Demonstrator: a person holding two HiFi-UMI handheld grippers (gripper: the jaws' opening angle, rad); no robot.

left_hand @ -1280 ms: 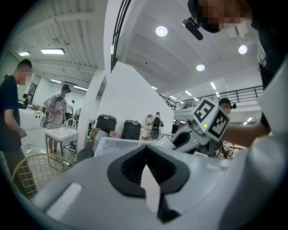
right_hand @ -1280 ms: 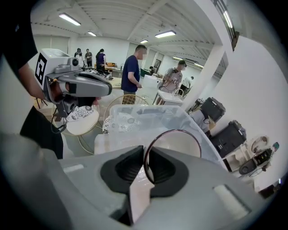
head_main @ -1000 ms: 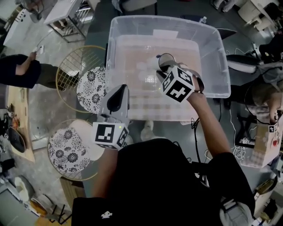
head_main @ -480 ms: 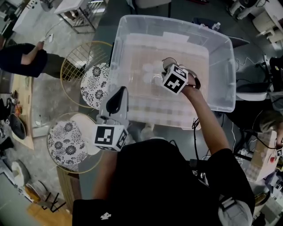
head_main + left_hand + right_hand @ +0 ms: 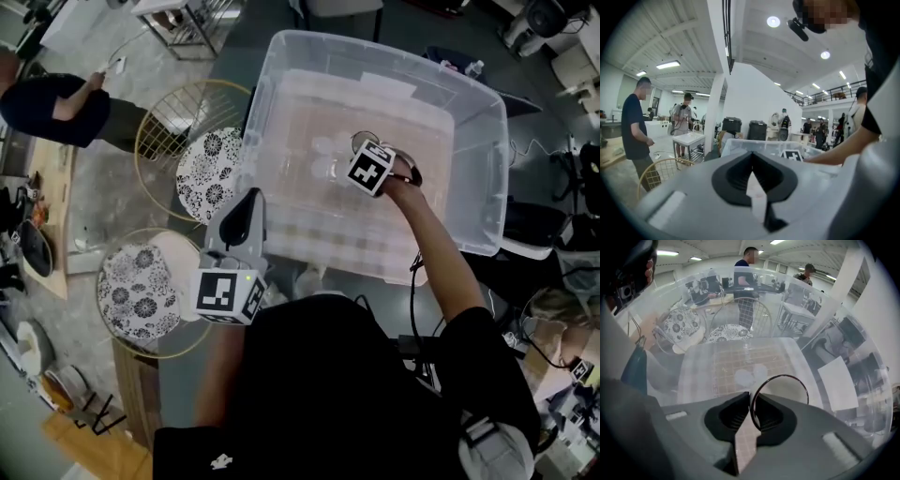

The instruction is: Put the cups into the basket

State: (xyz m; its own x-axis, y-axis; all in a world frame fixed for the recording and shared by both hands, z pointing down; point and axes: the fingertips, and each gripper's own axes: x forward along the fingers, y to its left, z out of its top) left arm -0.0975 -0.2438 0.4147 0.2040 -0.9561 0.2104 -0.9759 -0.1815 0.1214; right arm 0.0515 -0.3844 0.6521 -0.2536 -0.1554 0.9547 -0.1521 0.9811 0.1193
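Observation:
A clear cup with a dark rim (image 5: 780, 394) hangs inside the clear plastic bin (image 5: 281, 56), and my right gripper (image 5: 751, 401) is shut on its wall, one jaw inside the rim and one outside. In the head view the cup (image 5: 363, 142) sits just beyond the right gripper (image 5: 354, 155), low over the bin's middle. Two pale cups (image 5: 323, 157) rest on the bin floor to its left, the same cups (image 5: 750, 375) showing ahead of the jaws. My left gripper (image 5: 246, 211) hovers outside the bin's near left corner, shut and empty, as the left gripper (image 5: 752, 171) view shows.
Two wire-framed stools with floral cushions (image 5: 208, 173) (image 5: 141, 300) stand left of the bin. A person in dark clothes (image 5: 56, 108) stands at the far left by a wooden bench. A white table (image 5: 689, 138) is behind the stools. Cables lie on the floor at right.
My right gripper has gone down and farther into the bin with the cup still in it. The left gripper has stayed where it was.

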